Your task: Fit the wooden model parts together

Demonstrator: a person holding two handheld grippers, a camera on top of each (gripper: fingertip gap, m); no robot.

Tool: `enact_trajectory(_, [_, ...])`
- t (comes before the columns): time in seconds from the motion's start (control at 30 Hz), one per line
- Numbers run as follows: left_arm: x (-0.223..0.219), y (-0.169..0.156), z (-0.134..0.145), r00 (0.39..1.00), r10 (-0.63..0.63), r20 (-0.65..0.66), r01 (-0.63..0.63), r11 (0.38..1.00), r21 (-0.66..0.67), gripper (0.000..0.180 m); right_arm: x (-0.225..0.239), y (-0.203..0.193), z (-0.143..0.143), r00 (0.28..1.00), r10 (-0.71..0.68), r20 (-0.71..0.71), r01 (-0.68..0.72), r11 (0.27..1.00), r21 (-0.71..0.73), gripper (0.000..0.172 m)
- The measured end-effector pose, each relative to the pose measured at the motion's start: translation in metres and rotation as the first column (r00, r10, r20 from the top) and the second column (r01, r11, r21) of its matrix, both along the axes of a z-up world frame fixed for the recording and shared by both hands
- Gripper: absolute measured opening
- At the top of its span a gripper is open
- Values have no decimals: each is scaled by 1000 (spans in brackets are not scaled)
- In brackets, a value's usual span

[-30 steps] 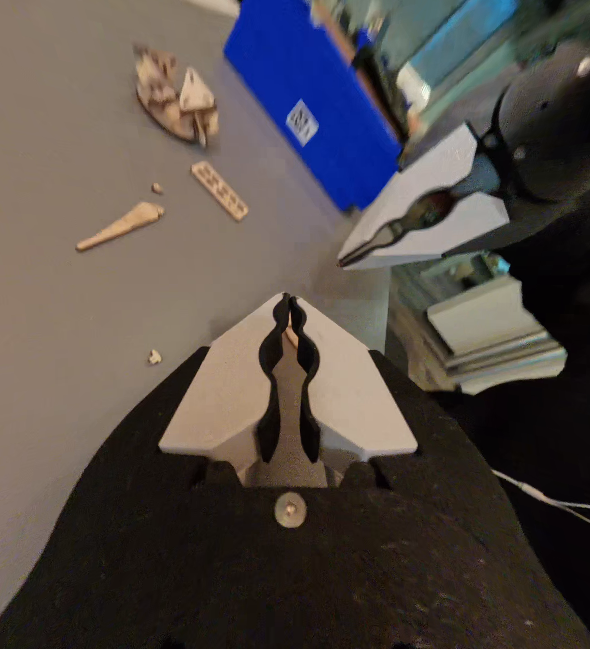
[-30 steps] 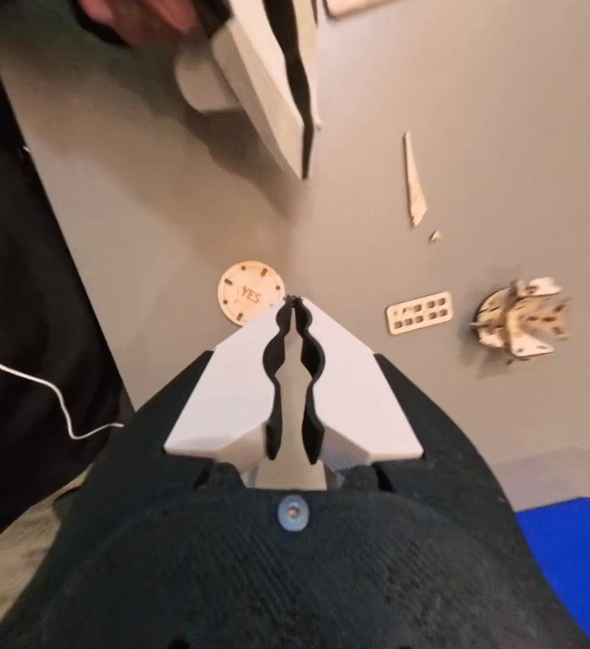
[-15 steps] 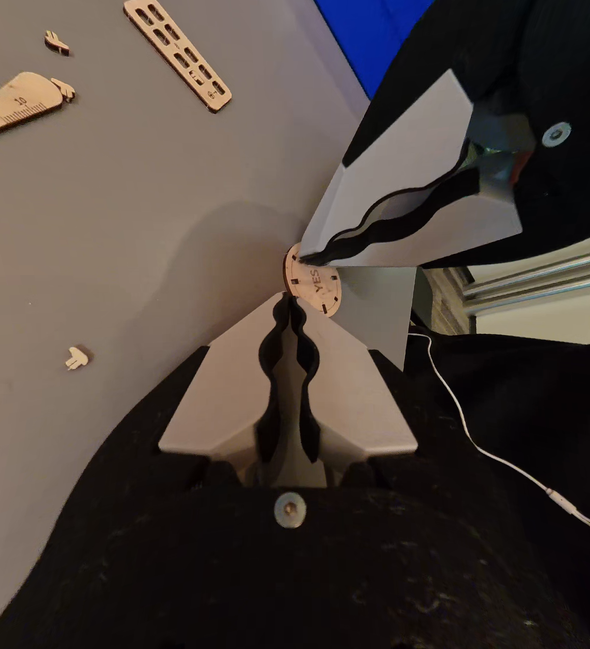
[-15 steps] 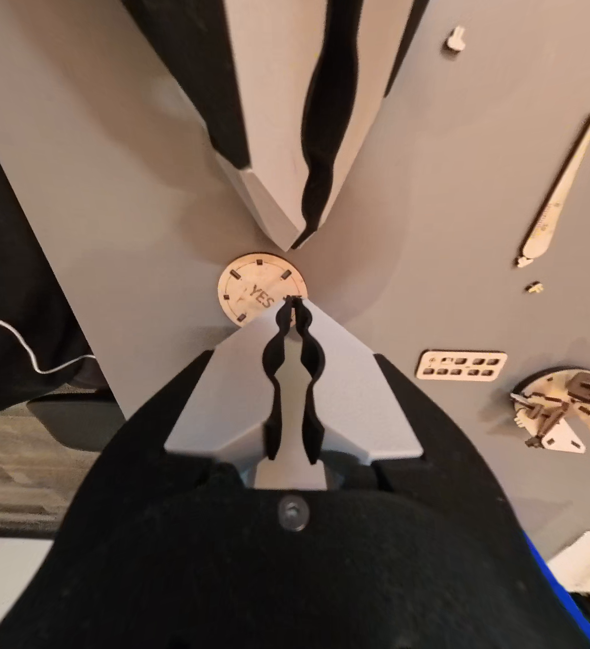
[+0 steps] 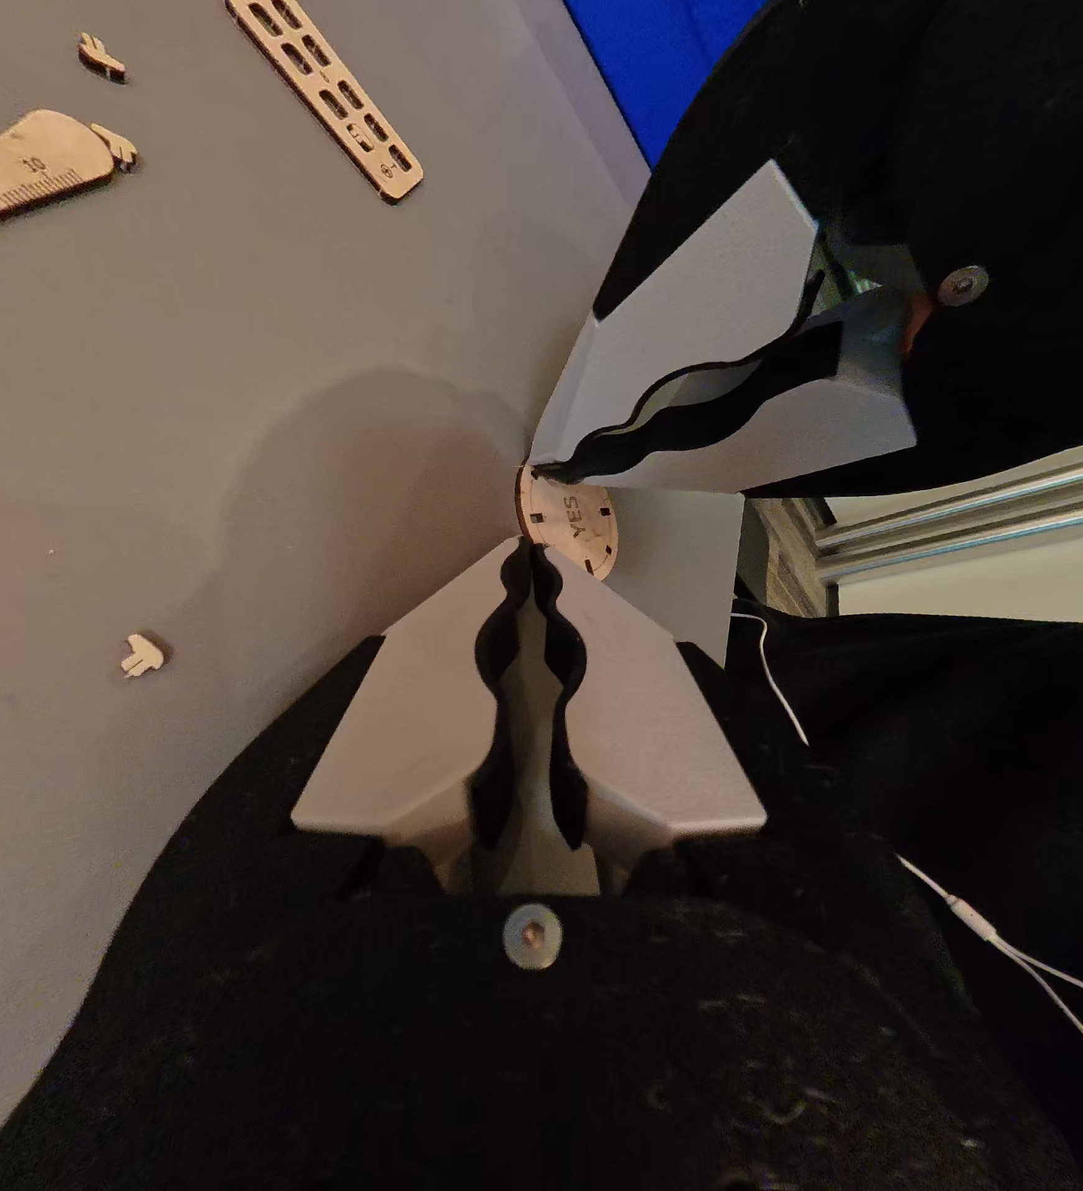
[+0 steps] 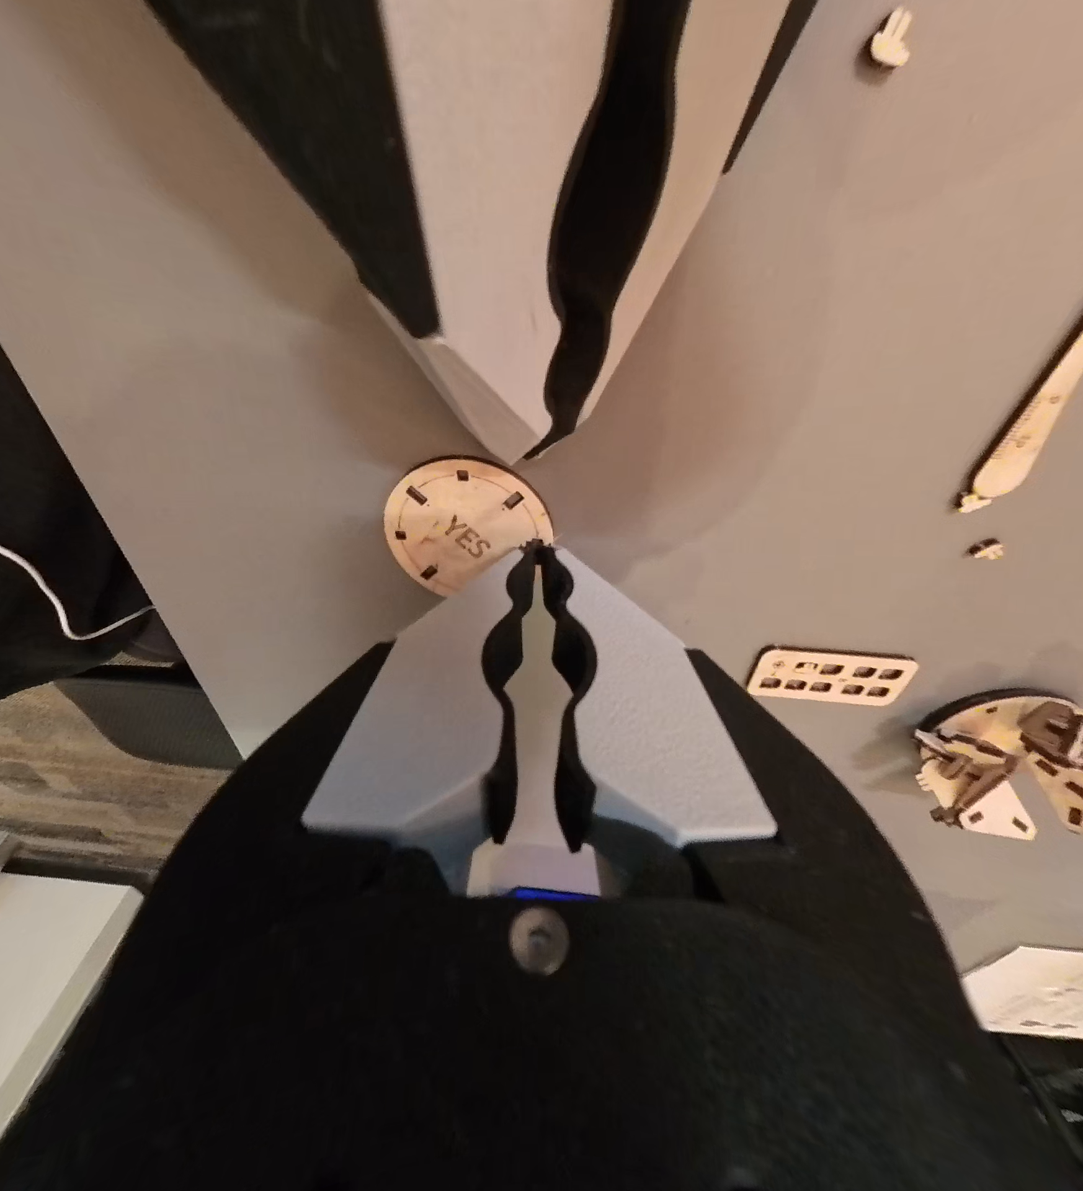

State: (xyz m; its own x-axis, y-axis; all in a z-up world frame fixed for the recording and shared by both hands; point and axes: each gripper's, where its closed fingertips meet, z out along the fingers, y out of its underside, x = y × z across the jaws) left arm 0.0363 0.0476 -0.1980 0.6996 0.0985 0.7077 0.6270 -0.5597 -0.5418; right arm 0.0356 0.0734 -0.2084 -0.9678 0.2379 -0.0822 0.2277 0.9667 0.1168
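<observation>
A round wooden disc [image 5: 574, 522] with small slots lies flat on the grey table [image 5: 268, 387] near its corner. My left gripper [image 5: 529, 544] is shut, with nothing between its pads, and its tip is at the disc's rim. My right gripper [image 6: 539, 548] is shut too, with its tip on the opposite rim of the disc [image 6: 455, 522]. Each shows in the other's view: the right gripper [image 5: 545, 470] just above the disc, the left gripper [image 6: 529, 451] just beyond it. The two tips flank the disc.
A slotted wooden strip [image 5: 326, 96], a tapered ruler-like piece [image 5: 17, 174] and small wooden bits [image 5: 142, 654] lie on the table. A partly built wooden model [image 6: 1035, 767] sits at the right. A blue bin [image 5: 629, 64] stands beyond the table's edge. A white cable [image 5: 784, 696] hangs nearby. Left and right tips are no more than a few centimetres apart. The tapered ruler-like piece [image 5: 17, 174] is about equally far from each gripper, around 12 cm.
Both grippers came down from above the table and closed in on the disc from opposite sides. Both stayed shut throughout. In the last half second they shifted only slightly.
</observation>
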Motion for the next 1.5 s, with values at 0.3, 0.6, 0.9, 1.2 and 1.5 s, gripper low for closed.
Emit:
enact_trajectory(0.3, [0, 0, 1, 1000, 0, 6, 0, 1000, 4, 0, 0, 1, 0, 1000, 17, 16, -17, 999, 32, 0])
enact_trajectory(0.6, [0, -1, 1, 1000, -5, 9, 5, 1000, 6, 0, 1, 0, 0, 999, 41, -2, -41, 998, 38, 0])
enact_trajectory(0.9, [0, -1, 1, 1000, -4, 10, 4, 1000, 6, 0, 3, 0, 0, 997, 76, -25, -75, 996, 50, 1])
enact_trajectory(1.2, [0, -1, 1, 1000, -4, 11, 4, 1000, 8, 0, 2, -1, 0, 997, 77, -23, -76, 996, 52, 0])
enact_trajectory(1.5, [0, -1, 1, 1000, -5, 11, 5, 1000, 8, 0, 1, -1, -1, 998, 54, -21, -53, 998, 42, 0])
